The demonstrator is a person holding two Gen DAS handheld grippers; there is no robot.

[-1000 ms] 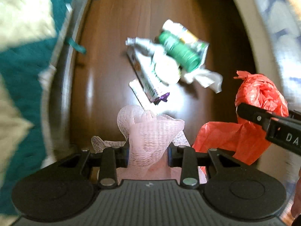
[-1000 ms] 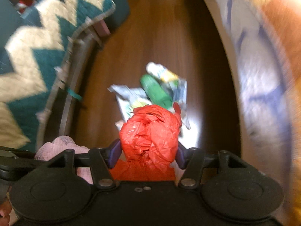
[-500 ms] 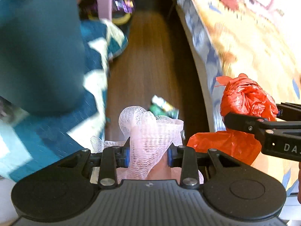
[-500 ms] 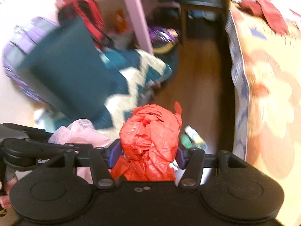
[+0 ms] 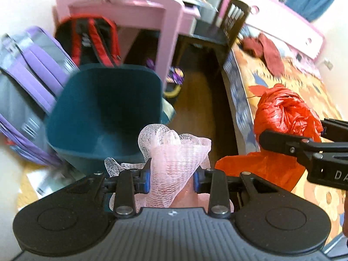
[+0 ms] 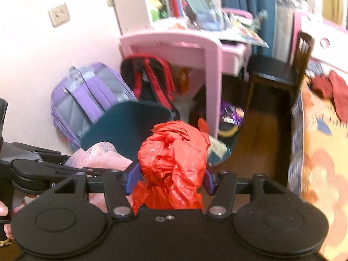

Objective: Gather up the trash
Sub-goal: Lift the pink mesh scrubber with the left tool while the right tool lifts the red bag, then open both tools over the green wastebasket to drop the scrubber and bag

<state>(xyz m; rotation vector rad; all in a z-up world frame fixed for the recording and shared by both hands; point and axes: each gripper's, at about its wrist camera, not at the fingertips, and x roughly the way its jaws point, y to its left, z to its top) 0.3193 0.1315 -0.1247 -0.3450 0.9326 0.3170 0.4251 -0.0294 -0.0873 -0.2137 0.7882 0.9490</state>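
Teal bin point(image 5: 104, 113) has swung into view ahead; my left tool point(image 5: 171, 178) clamps pink netting point(image 5: 174, 158), right tool point(image 6: 168, 177) clamps red bag point(image 6: 174, 156), ready to drop.

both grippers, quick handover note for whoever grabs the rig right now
Left gripper: shut on the pink mesh netting.
Right gripper: shut on the crumpled red plastic bag.
The teal bin stands open just ahead and left, in front of the purple backpack and pink desk.
Done: both pieces picked up.
Left: release both into the bin. No other trash shows in these views.
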